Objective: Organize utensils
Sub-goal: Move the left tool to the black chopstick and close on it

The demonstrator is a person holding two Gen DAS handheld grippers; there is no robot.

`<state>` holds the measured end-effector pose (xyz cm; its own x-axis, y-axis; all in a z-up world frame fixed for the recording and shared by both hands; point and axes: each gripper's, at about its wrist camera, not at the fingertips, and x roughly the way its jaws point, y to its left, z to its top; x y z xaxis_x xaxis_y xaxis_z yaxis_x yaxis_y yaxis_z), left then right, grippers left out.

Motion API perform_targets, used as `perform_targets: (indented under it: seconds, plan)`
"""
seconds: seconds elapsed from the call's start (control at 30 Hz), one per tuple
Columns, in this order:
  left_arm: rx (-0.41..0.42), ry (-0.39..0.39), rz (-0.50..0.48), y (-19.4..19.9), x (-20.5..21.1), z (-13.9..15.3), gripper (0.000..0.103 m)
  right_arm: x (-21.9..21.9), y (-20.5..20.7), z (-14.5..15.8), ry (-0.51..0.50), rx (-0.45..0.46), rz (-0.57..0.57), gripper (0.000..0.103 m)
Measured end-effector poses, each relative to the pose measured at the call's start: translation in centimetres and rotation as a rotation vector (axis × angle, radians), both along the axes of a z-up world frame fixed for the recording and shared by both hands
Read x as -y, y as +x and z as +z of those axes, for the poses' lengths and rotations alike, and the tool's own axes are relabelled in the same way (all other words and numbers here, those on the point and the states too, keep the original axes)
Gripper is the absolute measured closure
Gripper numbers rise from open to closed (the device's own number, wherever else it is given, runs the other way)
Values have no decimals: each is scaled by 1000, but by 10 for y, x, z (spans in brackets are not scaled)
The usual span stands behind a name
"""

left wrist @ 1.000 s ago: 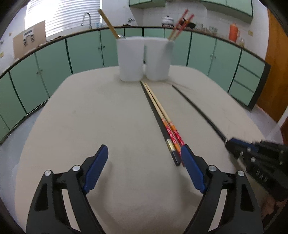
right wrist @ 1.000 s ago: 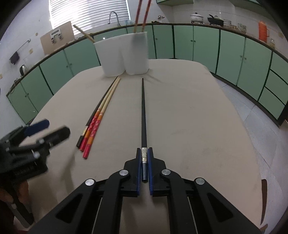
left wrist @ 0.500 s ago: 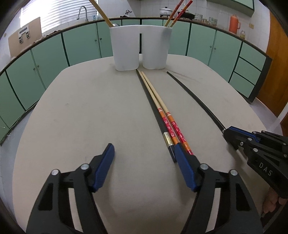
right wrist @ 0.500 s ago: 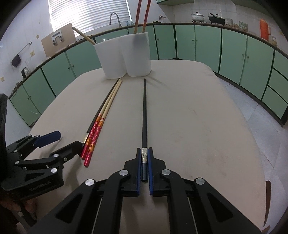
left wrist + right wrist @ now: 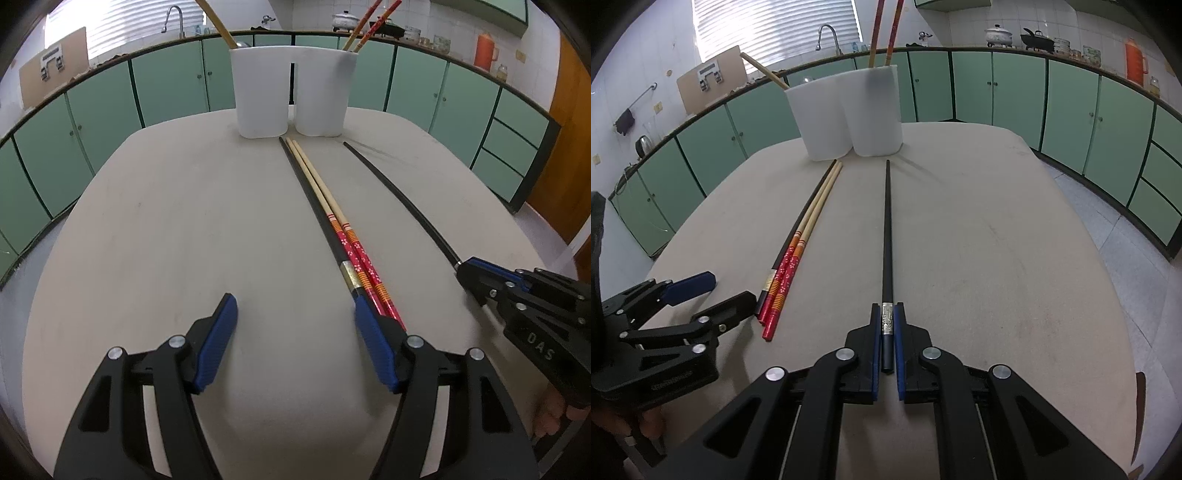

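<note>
My right gripper [image 5: 887, 317] is shut on the near end of a long black chopstick [image 5: 887, 229], whose length lies on the table and points at the white twin-cup holder [image 5: 849, 118]. My left gripper [image 5: 293, 314] is open, low over the table. Its right pad [image 5: 373, 336] touches the near ends of a red-patterned chopstick pair [image 5: 354, 251] and a second black chopstick [image 5: 314, 206] lying side by side. The holder [image 5: 291, 96] has a wooden utensil in its left cup and red chopsticks in its right cup. The right gripper also shows in the left wrist view [image 5: 467, 271].
The beige table [image 5: 166, 221] has rounded edges. Green kitchen cabinets [image 5: 1015, 92] ring the room, with a sink tap and pots on the counter behind. An orange flask [image 5: 484, 51] stands at the back right.
My left gripper has moved forward and right, so its right pad now sits at the ends of the chopstick pair. The right gripper has stayed shut on the black chopstick and has edged forward.
</note>
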<state>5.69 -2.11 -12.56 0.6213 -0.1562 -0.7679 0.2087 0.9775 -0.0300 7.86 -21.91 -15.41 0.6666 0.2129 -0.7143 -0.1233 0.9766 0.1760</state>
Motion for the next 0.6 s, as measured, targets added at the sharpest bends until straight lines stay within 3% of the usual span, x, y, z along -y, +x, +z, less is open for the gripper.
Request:
perform_targets:
  seconds: [0.47, 0.53, 0.6]
  plan:
    - [-4, 22, -9, 4, 8, -4, 33, 0, 0, -1, 4, 0, 0, 96]
    - [-1, 21, -6, 3, 8, -4, 35, 0, 0, -1, 6, 0, 0, 96]
    - [3, 20, -4, 2, 6, -3, 44, 0, 0, -1, 7, 0, 1, 96]
